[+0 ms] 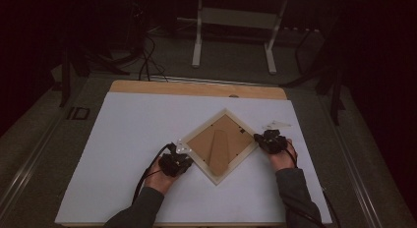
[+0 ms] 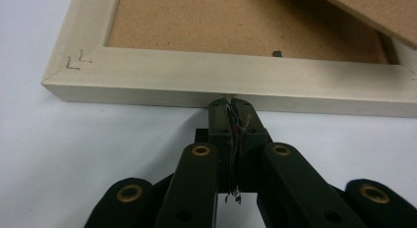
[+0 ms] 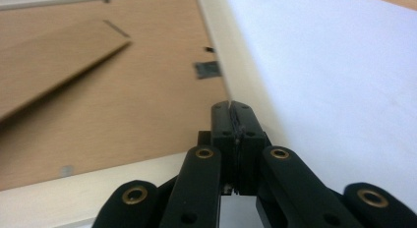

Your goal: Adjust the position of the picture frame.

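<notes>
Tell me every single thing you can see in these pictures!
picture frame: one, pale cream wood, lying face down and turned like a diamond in the middle of the white board
backing: one, brown, filling the frame's back
stand flap: one, brown, on the backing
white board: one, white, covering the tabletop
wooden table: one, light wood, edge showing past the board
clear bits: a few, see-through, beyond the right gripper
desk legs: two, white, on the floor behind
cables: several, black, on the floor
left gripper: one, black, shut, at the frame's left edge
right gripper: one, black, shut, at the frame's right corner
</notes>
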Demonstrator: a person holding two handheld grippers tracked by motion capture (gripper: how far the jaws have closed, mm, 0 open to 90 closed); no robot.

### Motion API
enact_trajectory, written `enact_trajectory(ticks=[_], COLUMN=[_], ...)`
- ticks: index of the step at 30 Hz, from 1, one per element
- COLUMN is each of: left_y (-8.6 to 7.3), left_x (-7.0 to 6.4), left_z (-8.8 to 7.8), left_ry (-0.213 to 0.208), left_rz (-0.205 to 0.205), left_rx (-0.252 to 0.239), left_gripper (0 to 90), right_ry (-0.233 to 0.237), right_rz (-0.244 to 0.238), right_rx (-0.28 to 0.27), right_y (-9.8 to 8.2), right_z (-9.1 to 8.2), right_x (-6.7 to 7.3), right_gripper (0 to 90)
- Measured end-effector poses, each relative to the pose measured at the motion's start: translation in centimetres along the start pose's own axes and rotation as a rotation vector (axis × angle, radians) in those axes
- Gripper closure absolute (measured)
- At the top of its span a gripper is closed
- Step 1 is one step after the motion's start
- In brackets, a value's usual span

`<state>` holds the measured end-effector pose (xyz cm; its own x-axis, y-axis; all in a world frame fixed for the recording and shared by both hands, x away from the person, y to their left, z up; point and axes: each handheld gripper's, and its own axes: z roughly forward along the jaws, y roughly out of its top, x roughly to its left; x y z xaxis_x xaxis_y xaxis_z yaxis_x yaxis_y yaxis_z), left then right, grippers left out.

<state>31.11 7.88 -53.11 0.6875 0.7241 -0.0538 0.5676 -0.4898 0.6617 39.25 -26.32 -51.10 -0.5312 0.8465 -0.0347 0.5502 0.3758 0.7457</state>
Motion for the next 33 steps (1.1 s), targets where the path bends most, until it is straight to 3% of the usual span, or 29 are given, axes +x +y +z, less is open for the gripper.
enact_trajectory(ticks=[14, 33], left_y=[0.0, 0.0], left_x=[-0.7, -0.8], left_z=[0.0, 0.1], left_ry=[-0.017, -0.029], left_rz=[0.014, 0.002], left_rx=[0.000, 0.000], left_gripper=[88.6, 89.8], right_ry=[-0.076, -0.095], right_rz=[0.071, 0.101], right_rx=[0.017, 0.060], right_y=[0.6, -0.2], right_z=[1.4, 2.1], right_x=[-2.3, -3.1], right_gripper=[89.7, 90.0])
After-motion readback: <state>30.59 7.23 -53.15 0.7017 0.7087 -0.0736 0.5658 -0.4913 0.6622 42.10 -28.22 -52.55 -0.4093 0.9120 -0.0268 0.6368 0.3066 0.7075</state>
